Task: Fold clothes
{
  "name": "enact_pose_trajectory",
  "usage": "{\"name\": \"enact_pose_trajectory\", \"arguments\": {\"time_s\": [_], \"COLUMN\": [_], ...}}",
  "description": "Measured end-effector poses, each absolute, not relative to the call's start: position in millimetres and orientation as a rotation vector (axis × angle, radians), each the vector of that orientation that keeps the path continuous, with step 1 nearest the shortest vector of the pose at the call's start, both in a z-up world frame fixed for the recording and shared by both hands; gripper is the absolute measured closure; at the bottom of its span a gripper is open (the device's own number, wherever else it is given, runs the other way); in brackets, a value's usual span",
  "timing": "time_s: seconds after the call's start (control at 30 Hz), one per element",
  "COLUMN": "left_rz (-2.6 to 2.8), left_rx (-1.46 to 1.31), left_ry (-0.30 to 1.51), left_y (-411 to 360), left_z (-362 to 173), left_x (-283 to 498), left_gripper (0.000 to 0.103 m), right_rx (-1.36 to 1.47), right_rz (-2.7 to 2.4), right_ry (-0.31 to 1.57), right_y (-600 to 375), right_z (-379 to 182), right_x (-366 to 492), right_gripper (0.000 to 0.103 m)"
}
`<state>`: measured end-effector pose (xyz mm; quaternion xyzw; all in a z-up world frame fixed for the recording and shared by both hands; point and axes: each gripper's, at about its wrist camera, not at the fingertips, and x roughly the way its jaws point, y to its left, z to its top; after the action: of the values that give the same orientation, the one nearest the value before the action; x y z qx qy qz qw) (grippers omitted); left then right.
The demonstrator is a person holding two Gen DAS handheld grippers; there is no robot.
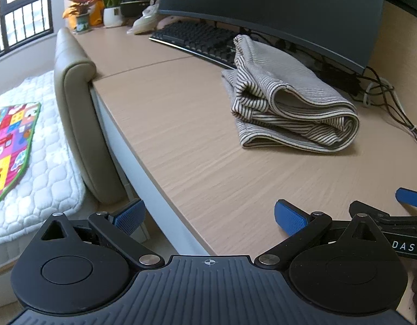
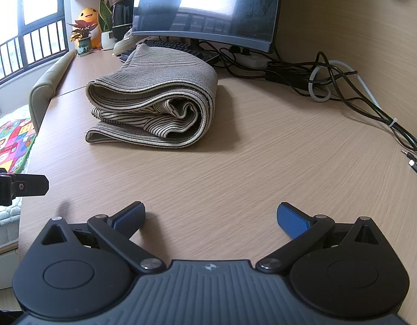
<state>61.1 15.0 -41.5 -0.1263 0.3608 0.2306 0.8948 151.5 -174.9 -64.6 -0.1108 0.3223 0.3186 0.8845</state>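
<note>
Bed: quilted white mattress (image 1: 45,162) with a bright patchwork mat (image 1: 10,146) lay at 9 o'clock in the left wrist view, below the desk edge.
Headboard: padded beige headboard (image 1: 73,108) stood touching the desk's left side.
Left gripper: left gripper (image 1: 208,218) was released, blue pads (image 1: 289,218) spread wide, empty; it hovered over the desk's near left edge, one pad past the edge.
Desk: light wood desk (image 1: 181,135) filled the centre of both views.
Garment: striped garment (image 1: 289,103) lay folded in a thick bundle on the desk at 1 o'clock from the left gripper, at 11 o'clock from the right gripper (image 2: 211,218), well apart from both; its far end was near or perhaps touching the keyboard (image 1: 197,38), hard to tell.
Right gripper: released, pads apart, empty, low over the desk.
Monitor: dark curved monitor (image 2: 208,5) stood at 12 o'clock behind the garment.
Cables: tangled black cables (image 2: 330,81) lay at 2 o'clock in the right wrist view.
</note>
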Motion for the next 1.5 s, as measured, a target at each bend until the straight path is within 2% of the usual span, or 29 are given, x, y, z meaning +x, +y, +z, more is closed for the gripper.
{"name": "enact_pose_trajectory", "arguments": {"time_s": [0.63,1.5], "left_rz": [0.496,0.496], "left_rx": [-0.227,-0.250], "left_ry": [0.707,0.761], "left_y": [13.0,12.5], "left_z": [-37.4,-45.1], "left_x": [60.1,61.2], "left_gripper": [0.000,0.000], "right_rx": [-0.230,-0.231], "right_rz": [0.663,0.664], "right_ry": [0.671,0.671], "right_y": [-175.7,-176.1], "right_z": [-64.7,-64.6], "right_x": [152.0,152.1], "right_gripper": [0.000,0.000]}}
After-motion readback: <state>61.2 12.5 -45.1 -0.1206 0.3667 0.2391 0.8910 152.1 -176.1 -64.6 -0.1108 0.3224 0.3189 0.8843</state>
